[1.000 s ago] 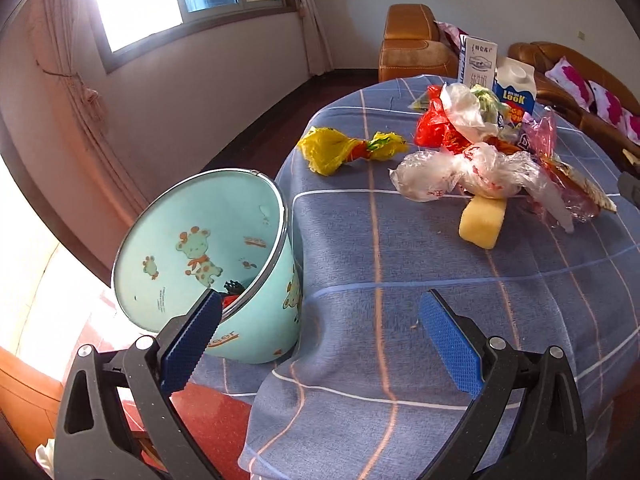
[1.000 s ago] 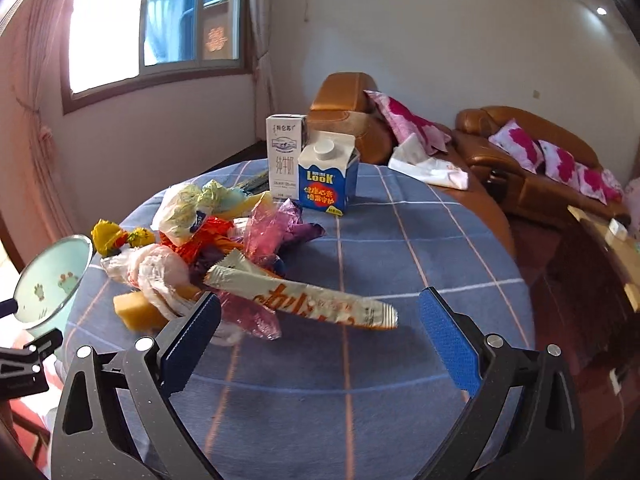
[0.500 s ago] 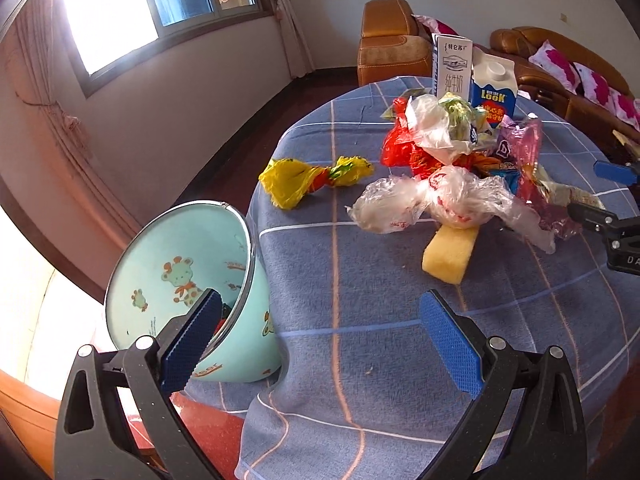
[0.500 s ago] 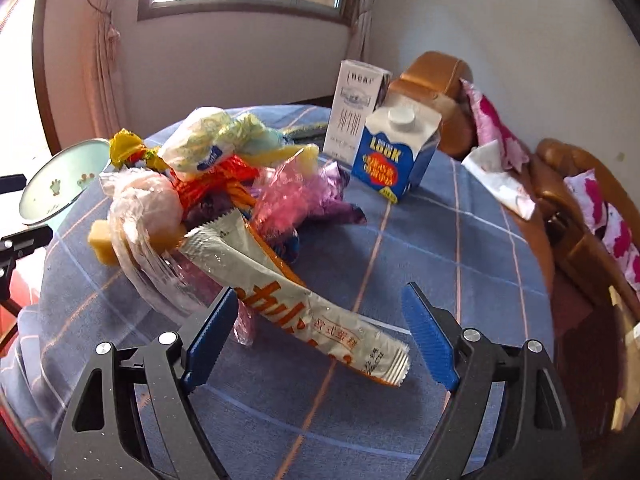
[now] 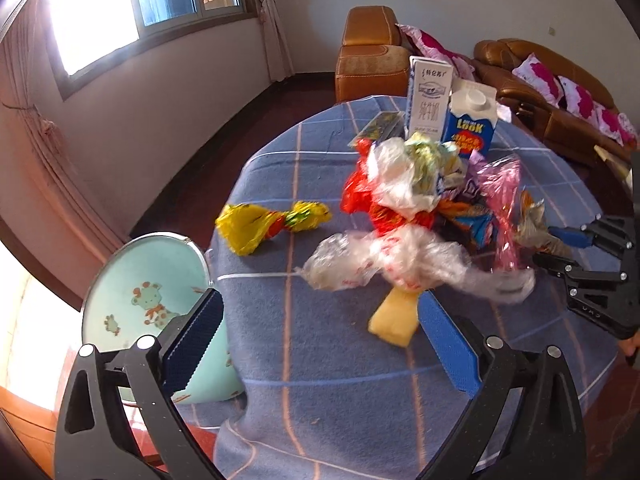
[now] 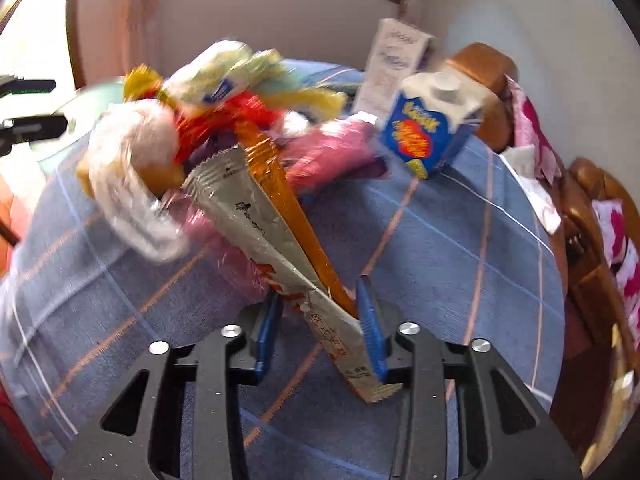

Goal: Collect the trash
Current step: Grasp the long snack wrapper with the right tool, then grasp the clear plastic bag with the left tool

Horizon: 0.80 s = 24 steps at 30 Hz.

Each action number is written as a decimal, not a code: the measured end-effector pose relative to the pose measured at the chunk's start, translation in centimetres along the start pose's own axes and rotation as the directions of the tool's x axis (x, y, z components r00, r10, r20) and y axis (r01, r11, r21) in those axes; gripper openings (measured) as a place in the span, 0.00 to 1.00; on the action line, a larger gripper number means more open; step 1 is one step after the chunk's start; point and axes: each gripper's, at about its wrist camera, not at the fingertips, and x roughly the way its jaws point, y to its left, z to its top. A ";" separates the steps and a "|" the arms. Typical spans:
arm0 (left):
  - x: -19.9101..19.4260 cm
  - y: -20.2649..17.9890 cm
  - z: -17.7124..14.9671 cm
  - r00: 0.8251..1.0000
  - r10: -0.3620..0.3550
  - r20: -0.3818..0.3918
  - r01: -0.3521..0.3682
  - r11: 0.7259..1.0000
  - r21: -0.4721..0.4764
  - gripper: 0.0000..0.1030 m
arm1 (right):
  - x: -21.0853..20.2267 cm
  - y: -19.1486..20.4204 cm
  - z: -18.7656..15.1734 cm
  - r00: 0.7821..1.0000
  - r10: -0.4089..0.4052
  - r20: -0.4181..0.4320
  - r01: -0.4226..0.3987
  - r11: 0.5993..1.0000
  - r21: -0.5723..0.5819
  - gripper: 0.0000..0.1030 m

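Observation:
A heap of trash lies on the round blue checked table: clear, red and pink plastic bags, a yellow sponge block and a yellow wrapper to its left. My right gripper has its jaws closed onto a long silver and orange snack wrapper at the heap's near edge; it also shows at the right of the left wrist view. My left gripper is open and empty above the table's near edge. A light-blue bucket sits tilted at the table's left edge.
Two cartons stand behind the heap, a white one and a blue one. Brown sofas with pink cushions stand beyond the table. A window is in the left wall.
My right gripper has moved in on the long snack wrapper and its jaws have closed on it. My left gripper has shifted right, so the bucket sits further left in its view.

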 end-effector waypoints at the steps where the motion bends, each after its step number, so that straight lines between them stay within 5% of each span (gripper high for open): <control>1: 0.0 -0.4 0.5 0.999 -0.033 -0.005 0.033 0.999 -0.009 0.89 | -0.3 -0.4 0.0 1.000 -0.004 0.006 0.003 1.000 0.022 0.21; 8: 1.5 -4.1 2.8 0.997 -0.074 -0.018 0.074 0.997 0.001 0.86 | -1.9 -3.2 -0.3 0.998 -0.062 0.027 0.056 0.983 0.175 0.13; 13: 4.8 -5.9 2.7 0.992 -0.056 -0.112 0.057 0.998 0.010 0.44 | -2.8 -3.3 -0.1 0.994 -0.103 0.047 0.089 0.967 0.237 0.13; 14: 5.3 -6.0 2.5 0.990 -0.057 -0.125 0.059 0.998 0.012 0.43 | -3.2 -3.2 0.1 0.992 -0.108 0.060 0.090 0.964 0.249 0.13; 18: 4.9 -5.9 2.2 0.995 -0.041 -0.091 0.044 0.998 0.039 0.33 | -4.2 -2.5 0.5 0.985 -0.150 0.086 0.123 0.958 0.261 0.13; 24: 1.6 -4.9 2.7 0.998 -0.070 0.007 0.070 0.997 0.043 0.32 | -5.8 -0.9 1.5 0.974 -0.177 0.139 0.133 0.951 0.280 0.13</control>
